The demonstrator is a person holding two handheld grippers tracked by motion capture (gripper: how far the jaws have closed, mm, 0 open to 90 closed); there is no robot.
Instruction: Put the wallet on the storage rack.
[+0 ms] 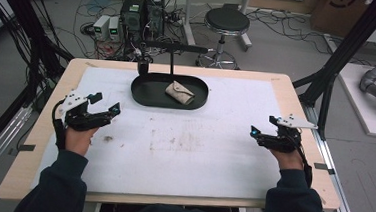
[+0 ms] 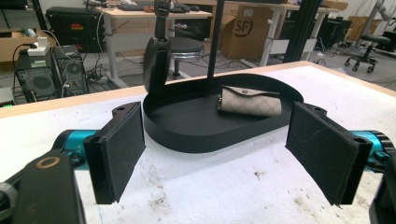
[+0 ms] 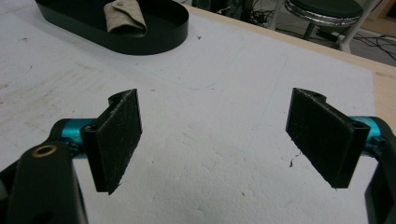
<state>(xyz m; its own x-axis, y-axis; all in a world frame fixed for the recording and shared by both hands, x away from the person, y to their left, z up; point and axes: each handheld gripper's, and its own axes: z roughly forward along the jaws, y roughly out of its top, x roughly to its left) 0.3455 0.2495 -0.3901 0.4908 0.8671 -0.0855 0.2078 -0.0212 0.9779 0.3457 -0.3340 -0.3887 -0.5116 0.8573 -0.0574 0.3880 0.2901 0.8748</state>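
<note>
On the worktop [image 1: 251, 180], covered by a stained white sheet, a black oval tray [image 1: 146, 94] sits at the far middle, and a small beige fabric pouch [image 1: 179, 92] with a snap flap lies inside it, toward the tray's right half. A black stand [image 1: 172, 55] with a horizontal arm rises from the tray's back edge, a dark object hanging from its left end. The left gripper [image 1: 106, 111] rests at the left of the sheet, pointing toward the tray; in the left gripper view its jaws stand wide apart with nothing between them, framing the tray [image 2: 187, 135] and pouch [image 2: 250, 101] ahead. The right gripper [image 1: 255, 133] sits at the right side, well apart from the tray, jaws likewise spread wide and empty over bare sheet. A round stool [image 1: 226, 22] stands on the floor beyond the worktop.
</note>
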